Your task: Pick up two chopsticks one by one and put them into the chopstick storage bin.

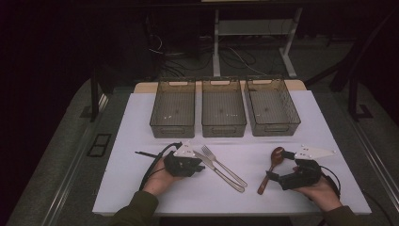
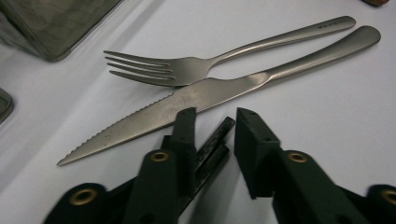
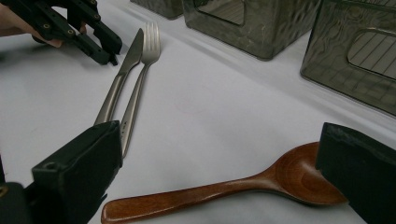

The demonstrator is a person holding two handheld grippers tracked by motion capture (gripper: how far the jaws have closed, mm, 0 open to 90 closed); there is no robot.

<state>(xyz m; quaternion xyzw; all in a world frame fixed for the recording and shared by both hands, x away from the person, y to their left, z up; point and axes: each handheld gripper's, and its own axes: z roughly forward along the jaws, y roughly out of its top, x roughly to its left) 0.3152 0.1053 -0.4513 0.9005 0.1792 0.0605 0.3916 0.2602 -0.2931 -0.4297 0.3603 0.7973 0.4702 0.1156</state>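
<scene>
A steel knife and fork lie side by side at the table's middle front. My left gripper rests just left of them. In the left gripper view it is open, its tips close to the serrated knife blade, with the fork beyond. A wooden spoon lies at the right. My right gripper is wide open beside it. In the right gripper view the spoon lies on the table between the spread jaws of that gripper, untouched.
Three translucent grey bins stand in a row at the back of the white table. They look empty. The table's front edge runs just below both hands. Dark floor with cables lies beyond.
</scene>
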